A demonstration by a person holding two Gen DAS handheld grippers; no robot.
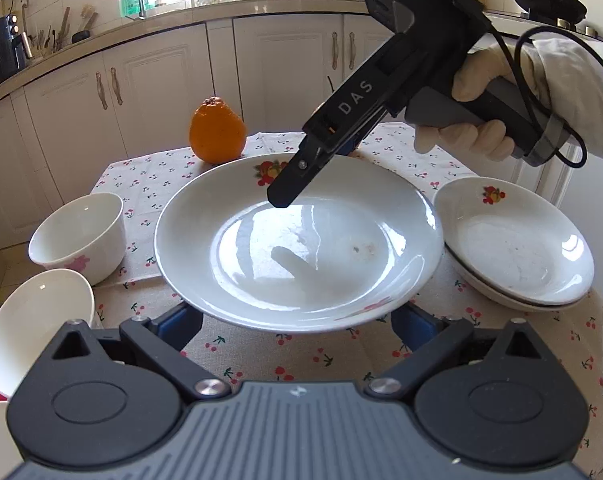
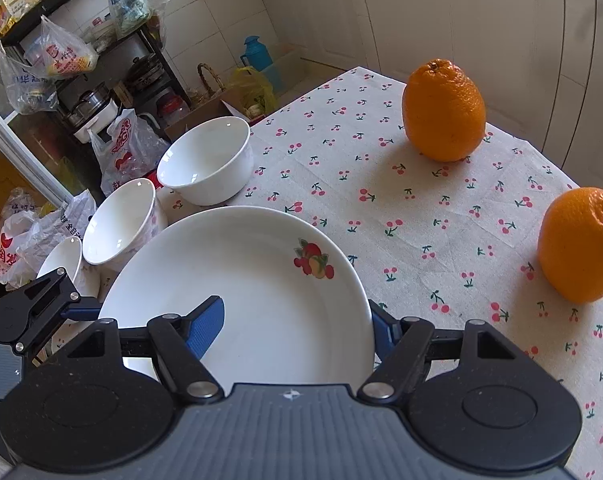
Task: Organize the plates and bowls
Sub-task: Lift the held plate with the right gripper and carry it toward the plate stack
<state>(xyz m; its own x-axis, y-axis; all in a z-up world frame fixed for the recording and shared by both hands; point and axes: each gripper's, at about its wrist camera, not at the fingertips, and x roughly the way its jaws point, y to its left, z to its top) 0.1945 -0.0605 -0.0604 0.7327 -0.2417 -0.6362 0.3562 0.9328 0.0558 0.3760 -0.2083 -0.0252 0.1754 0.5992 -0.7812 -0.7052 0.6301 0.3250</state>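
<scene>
My right gripper [image 2: 297,332] jaws hold the big plate [image 2: 245,280] by its rim (left jaws hidden, can't tell), so tipping could slide it onto the desk [image 2: 381,200].

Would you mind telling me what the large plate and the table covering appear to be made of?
The large plate looks like glazed white ceramic or porcelain: its glossy surface mirrors the window and the gripper, and a fruit decal sits on the rim. It could be melamine. The tablecloth looks like matte woven fabric, off-white with printed cherries, showing a fine weave and soft creases.
</scene>
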